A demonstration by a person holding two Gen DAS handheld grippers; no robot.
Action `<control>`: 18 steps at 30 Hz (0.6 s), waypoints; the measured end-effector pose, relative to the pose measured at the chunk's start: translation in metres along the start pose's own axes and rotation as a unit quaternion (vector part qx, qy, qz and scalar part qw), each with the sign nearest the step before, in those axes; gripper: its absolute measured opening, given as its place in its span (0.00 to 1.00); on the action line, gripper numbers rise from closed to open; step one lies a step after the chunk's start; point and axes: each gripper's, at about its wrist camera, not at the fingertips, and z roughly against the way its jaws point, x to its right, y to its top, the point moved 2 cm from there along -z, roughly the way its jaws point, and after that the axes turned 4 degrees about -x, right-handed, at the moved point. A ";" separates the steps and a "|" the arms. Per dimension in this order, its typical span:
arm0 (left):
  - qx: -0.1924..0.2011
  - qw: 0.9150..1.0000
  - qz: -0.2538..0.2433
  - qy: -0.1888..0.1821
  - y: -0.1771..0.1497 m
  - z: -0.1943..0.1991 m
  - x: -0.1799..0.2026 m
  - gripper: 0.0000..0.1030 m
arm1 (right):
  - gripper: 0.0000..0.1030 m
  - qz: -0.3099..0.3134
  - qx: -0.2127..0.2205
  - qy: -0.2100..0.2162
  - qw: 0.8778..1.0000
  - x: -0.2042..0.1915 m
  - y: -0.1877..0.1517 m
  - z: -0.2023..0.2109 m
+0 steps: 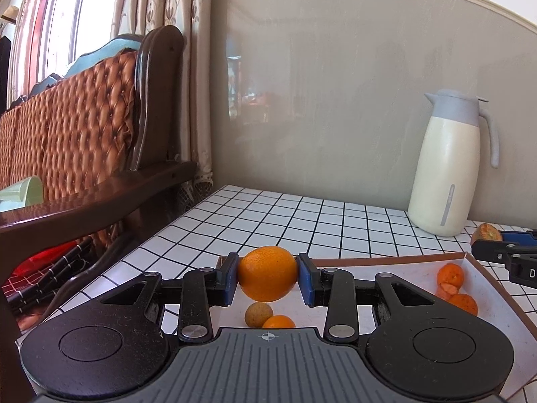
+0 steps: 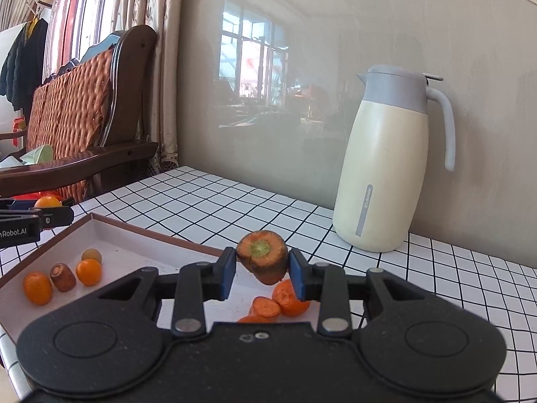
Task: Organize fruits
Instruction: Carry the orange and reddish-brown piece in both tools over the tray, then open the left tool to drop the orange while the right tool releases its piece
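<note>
With both loads lifted above the tray (image 2: 141,231) on the checked tabletop (image 1: 268,215), I judge I am mid-carry in the sorting. My left gripper (image 1: 268,277) clamps an orange (image 1: 267,273) over the tray's left end, where a small orange and a brownish fruit lie. My right gripper (image 2: 262,270) pinches a carrot stub (image 2: 262,256) above the carrot slices (image 2: 266,306). Next, each load needs lowering beside its own kind before I let go.
</note>
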 end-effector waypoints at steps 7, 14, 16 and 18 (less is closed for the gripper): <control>-0.009 1.000 -0.004 0.001 0.004 -0.015 0.001 0.36 | 0.25 -0.006 -0.006 -0.001 1.000 0.008 0.003 -0.008; -0.018 1.000 0.000 0.010 0.005 -0.022 -0.002 0.36 | 0.25 -0.009 -0.015 0.012 1.000 0.009 0.004 -0.015; -0.018 1.000 0.001 0.011 0.004 -0.023 -0.003 0.36 | 0.26 -0.013 -0.014 0.015 1.000 0.010 0.005 -0.016; -0.021 1.000 0.002 0.013 0.003 -0.025 -0.003 0.36 | 0.25 -0.015 -0.018 0.017 1.000 0.011 0.007 -0.017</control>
